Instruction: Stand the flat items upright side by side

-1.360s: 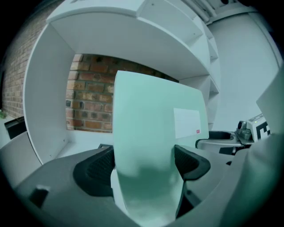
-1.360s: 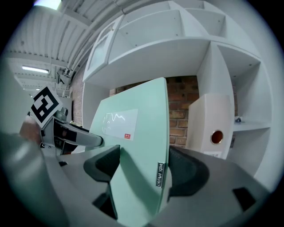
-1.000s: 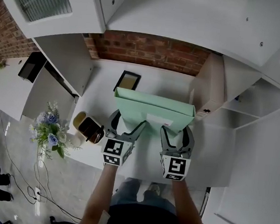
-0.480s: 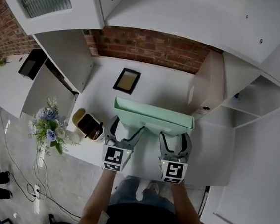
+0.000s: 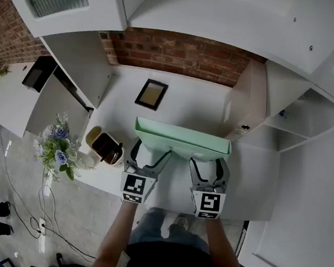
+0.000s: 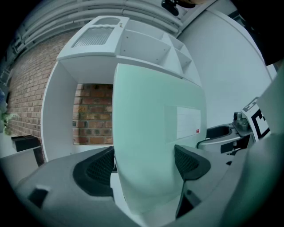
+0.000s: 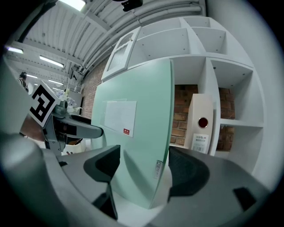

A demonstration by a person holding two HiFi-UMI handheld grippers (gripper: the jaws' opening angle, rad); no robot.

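A mint-green binder (image 5: 181, 138) with a white label stands on its long edge on the white desk (image 5: 188, 105), broad face toward me. My left gripper (image 5: 151, 152) straddles its left end, and the pads sit against it in the left gripper view (image 6: 144, 166). My right gripper (image 5: 209, 162) straddles the right end in the same way (image 7: 142, 166). Both hold wide jaws closed on the binder (image 6: 155, 133) (image 7: 137, 133). A white file box (image 5: 241, 102) stands upright against the shelf divider behind it to the right (image 7: 202, 124).
A dark picture frame (image 5: 151, 94) lies flat near the brick back wall. A brown mug (image 5: 107, 149) sits at the desk's left front corner, with a flower bunch (image 5: 55, 148) beyond the edge. White shelf walls close in left and right.
The binder leaned with its broad face showing a second ago; now it stands nearly upright and lower. Both grippers drew slightly back toward me with it.
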